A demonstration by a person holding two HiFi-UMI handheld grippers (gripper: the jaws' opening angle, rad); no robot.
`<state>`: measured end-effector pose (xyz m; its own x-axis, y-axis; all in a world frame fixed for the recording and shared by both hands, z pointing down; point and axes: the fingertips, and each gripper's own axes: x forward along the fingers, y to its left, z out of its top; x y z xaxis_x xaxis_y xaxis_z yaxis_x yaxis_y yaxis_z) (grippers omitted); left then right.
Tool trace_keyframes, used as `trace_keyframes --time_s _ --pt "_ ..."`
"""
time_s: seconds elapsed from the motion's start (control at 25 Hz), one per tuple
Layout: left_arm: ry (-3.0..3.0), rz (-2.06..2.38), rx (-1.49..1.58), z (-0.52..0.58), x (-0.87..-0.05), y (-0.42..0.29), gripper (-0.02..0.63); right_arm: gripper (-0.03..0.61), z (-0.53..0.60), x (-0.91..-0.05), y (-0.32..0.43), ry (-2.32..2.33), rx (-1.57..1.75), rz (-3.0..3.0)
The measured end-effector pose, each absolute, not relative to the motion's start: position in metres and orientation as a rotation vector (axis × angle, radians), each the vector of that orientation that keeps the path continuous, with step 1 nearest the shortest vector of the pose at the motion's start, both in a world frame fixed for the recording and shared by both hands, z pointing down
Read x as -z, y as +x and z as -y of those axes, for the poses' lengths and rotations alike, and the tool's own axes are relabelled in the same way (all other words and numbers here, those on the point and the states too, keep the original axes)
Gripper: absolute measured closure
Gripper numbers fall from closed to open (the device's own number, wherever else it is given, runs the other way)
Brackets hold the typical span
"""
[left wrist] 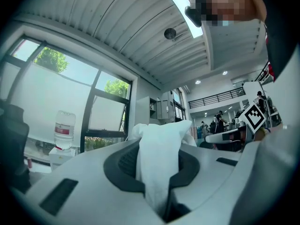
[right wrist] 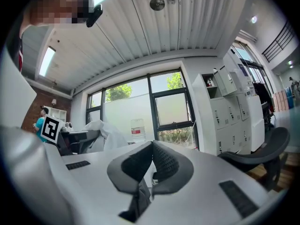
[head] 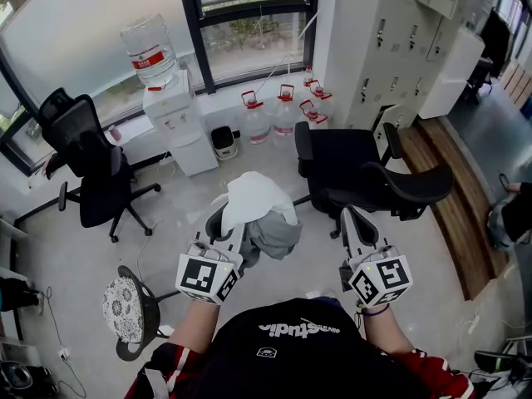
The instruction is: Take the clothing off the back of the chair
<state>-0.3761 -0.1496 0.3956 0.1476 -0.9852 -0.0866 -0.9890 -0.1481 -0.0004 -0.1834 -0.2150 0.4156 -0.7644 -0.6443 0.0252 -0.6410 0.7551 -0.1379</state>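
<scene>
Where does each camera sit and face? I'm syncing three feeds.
Head view: on the person's head, steeply down; shows torso, forearms, left tool, right tool.
Left gripper view: rides left tool, along jaws clamping white clothing, toward windows.
Right gripper view: rides right tool, along shut jaws, toward windows.
Shared: water bottle in all three.

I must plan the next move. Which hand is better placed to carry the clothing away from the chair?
Left. The left gripper is already shut on the clothing, which is held clear of the chair. The right gripper is shut and empty, beside the clothing.
</scene>
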Motion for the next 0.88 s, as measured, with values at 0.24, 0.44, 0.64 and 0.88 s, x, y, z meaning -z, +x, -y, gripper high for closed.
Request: trace_keyframes --time_s 0.24,0.44,0.64,0.88 --pt "-2.309 -2.034 -0.083 0.147 -0.398 -0.385 0.537 0.578 0.215 -0.418 -0.184 -1.071 0.221 -2.922" --pt "-2.310 -2.041 -0.072 0.148 -0.399 -0.388 0.537 0.578 0.216 -0.419 -0.188 -1.066 0.229 -2.929" --pt "-2.316 -2.044 -0.085 0.145 -0.399 -0.395 0.537 0.578 0.212 -0.419 -0.197 -1.049 0.230 -2.936" --pt "-2.333 -2.026 -0.099 0.149 -0.400 -0.387 0.536 0.578 0.213 -0.420 -0.194 -1.038 0.232 -2.941"
